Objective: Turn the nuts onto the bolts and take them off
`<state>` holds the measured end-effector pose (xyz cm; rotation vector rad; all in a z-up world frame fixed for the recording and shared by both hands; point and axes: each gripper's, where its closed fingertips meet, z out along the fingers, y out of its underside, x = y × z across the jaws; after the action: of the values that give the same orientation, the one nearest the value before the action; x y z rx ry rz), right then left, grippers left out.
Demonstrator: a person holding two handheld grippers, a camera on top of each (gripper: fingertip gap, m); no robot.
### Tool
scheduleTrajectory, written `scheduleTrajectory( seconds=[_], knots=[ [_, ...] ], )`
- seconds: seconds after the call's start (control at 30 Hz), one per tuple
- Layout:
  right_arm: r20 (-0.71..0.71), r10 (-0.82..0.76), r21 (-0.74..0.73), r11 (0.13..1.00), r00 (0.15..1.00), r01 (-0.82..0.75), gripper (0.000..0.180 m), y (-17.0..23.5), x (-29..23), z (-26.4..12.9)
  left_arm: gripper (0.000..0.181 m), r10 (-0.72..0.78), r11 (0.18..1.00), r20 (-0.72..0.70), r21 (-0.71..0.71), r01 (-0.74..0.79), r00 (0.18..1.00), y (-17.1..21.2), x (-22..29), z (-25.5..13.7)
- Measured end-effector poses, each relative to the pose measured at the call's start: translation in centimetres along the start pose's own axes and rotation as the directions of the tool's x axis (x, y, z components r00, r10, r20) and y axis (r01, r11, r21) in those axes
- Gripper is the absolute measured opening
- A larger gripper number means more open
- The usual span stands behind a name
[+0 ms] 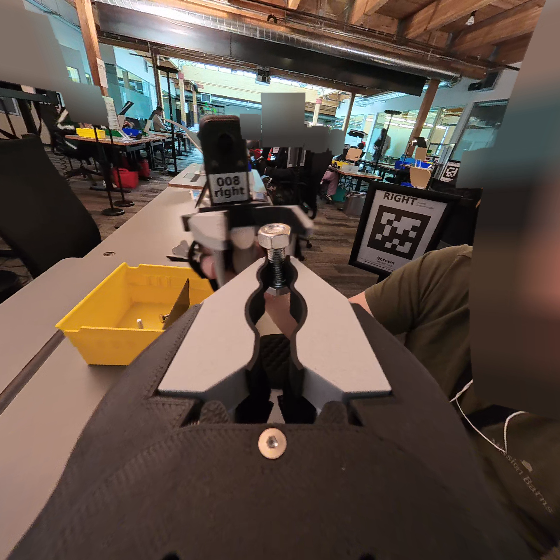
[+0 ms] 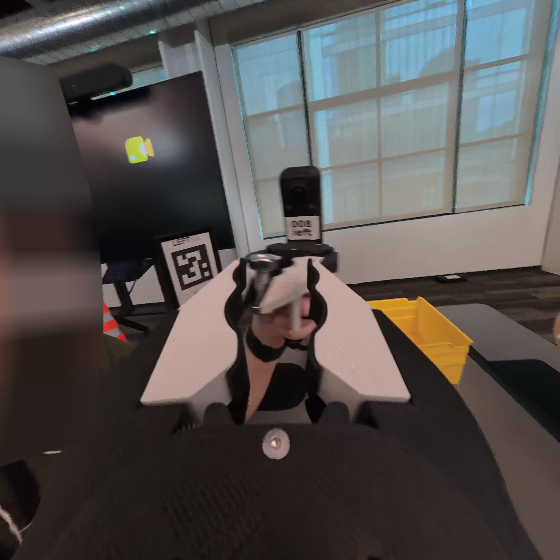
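My left gripper (image 1: 277, 264) is shut on the threaded shaft of a silver hex bolt (image 1: 274, 238), which it holds upright above the table with the head up. A hex nut (image 1: 276, 291) sits at the shaft's lower end, just below the fingers. My right gripper (image 2: 275, 266) is open, and its wide-apart fingers stand on either side of the bolt (image 2: 261, 274) and the left gripper's tip. In the left wrist view the right gripper (image 1: 254, 233) faces me, level with the bolt head.
A yellow bin (image 1: 100, 342) holding loose bolts (image 1: 139, 322) stands on the grey table (image 1: 30, 303); it also shows in the right wrist view (image 2: 436, 342). A framed marker sign (image 1: 397, 230) stands at the right and another (image 2: 191, 266) at the left. A person's olive sleeve (image 1: 424, 303) is close by. The grippers are tip to tip, or close to it.
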<state>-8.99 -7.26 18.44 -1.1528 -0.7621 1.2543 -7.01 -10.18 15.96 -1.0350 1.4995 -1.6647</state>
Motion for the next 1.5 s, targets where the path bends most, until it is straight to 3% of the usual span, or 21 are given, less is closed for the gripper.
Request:
scheduleTrajectory(
  seconds=[0.03,0.1,0.17,0.43,0.6,0.67,0.73,0.93,1.07,1.1,1.17,1.2,1.3,1.5],
  knots=[
    [0.002,0.011,0.025,1.000,1.000,-0.011,0.046,-0.3,0.5,-0.4,0.008,0.004,1.000,-0.004,-0.003,-0.004,1.000,0.0,0.2,0.1],
    [-0.025,0.097,0.110,0.990,0.995,-0.093,0.026,-1.3,2.4,-1.7,0.008,0.017,1.000,0.006,0.010,-0.017,1.000,-0.3,0.3,-0.1],
    [-0.001,0.139,0.168,0.976,0.990,-0.137,0.029,-2.2,2.8,-2.6,0.008,0.017,1.000,-0.027,0.011,-0.017,0.999,-0.4,1.0,-0.3],
    [0.036,-0.047,0.016,0.999,0.998,0.046,0.041,-1.3,-2.2,-0.4,0.008,0.011,1.000,-0.002,0.004,-0.011,1.000,-0.2,0.3,-0.1],
    [0.023,0.044,0.016,0.999,0.999,-0.045,0.049,-0.4,0.4,-0.7,0.008,0.027,0.999,0.009,-0.028,-0.027,1.000,0.3,0.5,0.6],
    [-0.049,0.111,0.062,0.992,0.993,-0.108,0.044,-0.7,2.9,-1.8,0.008,0.030,0.999,0.043,-0.020,-0.029,0.999,0.2,0.0,0.4],
    [-0.105,0.102,0.097,0.991,0.989,-0.092,0.037,-1.2,4.2,-2.8,0.008,0.010,1.000,-0.031,0.001,-0.010,0.999,-0.2,1.0,0.2],
    [0.067,0.019,0.058,0.998,0.998,-0.023,0.042,-2.0,-1.6,-1.2,0.008,0.021,1.000,-0.004,-0.013,-0.021,1.000,0.0,0.7,0.4],
    [0.023,-0.043,-0.025,0.999,0.999,0.044,0.042,-0.3,-1.4,-0.1,0.008,0.020,0.999,-0.032,-0.027,-0.021,0.999,0.3,1.2,0.9],
    [0.017,-0.034,-0.014,0.999,0.999,0.034,0.049,-0.3,-0.8,-0.3,0.008,0.025,0.999,-0.038,-0.032,-0.026,0.999,0.3,1.4,1.0],
    [0.064,0.067,0.028,0.997,0.996,-0.069,0.048,-0.6,0.1,-1.1,0.008,0.033,0.999,0.003,-0.032,-0.033,0.999,0.3,0.9,0.9],
    [0.059,0.114,0.059,0.991,0.992,-0.117,0.038,-1.0,1.0,-1.5,0.008,0.034,0.999,0.009,-0.025,-0.034,0.999,0.2,0.8,0.8],
    [0.011,0.143,0.108,0.984,0.990,-0.143,0.034,-1.4,2.7,-2.4,0.008,0.018,1.000,-0.036,-0.008,-0.018,0.999,-0.2,1.4,0.5],
    [0.037,0.008,0.031,0.999,0.999,-0.009,0.038,-1.1,-1.0,-0.6,0.008,0.017,1.000,0.019,-0.019,-0.017,1.000,0.1,0.3,0.5]
  ],
)
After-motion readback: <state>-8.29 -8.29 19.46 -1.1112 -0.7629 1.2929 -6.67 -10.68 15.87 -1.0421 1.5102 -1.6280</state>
